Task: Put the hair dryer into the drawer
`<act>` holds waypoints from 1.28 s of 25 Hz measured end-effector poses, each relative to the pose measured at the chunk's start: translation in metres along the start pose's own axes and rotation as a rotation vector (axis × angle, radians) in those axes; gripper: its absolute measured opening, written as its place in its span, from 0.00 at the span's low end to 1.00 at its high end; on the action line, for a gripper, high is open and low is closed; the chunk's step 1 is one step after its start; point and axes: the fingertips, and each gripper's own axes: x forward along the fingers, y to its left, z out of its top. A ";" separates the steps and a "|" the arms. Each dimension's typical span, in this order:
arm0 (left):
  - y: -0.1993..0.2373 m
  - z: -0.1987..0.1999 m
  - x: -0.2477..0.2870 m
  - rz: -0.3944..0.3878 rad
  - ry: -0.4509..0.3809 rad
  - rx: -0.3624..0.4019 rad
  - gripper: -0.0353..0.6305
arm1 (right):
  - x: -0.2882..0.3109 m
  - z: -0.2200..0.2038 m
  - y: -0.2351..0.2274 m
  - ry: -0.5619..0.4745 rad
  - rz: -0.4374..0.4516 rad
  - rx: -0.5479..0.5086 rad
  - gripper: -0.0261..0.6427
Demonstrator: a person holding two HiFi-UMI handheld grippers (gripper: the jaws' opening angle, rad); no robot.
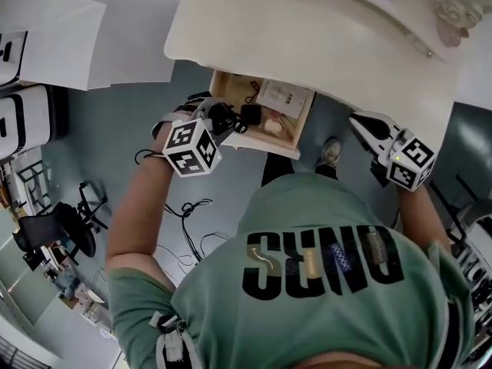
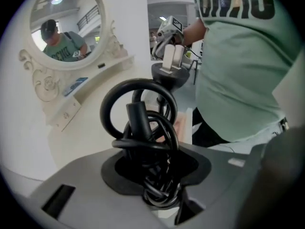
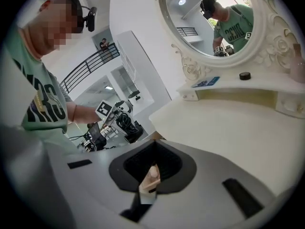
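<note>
One grip | left gripper (image 1: pixel 223 119) pinches hair dryer's cord (image 2: pixel 143 128) over drawer (image 1: pixel 295 146) | right gripper (image 3: pixel 149 174) pressed together

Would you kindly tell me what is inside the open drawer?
A white leaflet and a pale item lie in the drawer. The hair dryer in the left gripper covers its left part; the tabletop hides the back.
</note>
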 end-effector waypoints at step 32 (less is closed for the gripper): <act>-0.040 -0.005 0.242 -0.195 0.402 0.334 0.30 | -0.046 -0.106 -0.027 -0.060 -0.065 0.238 0.03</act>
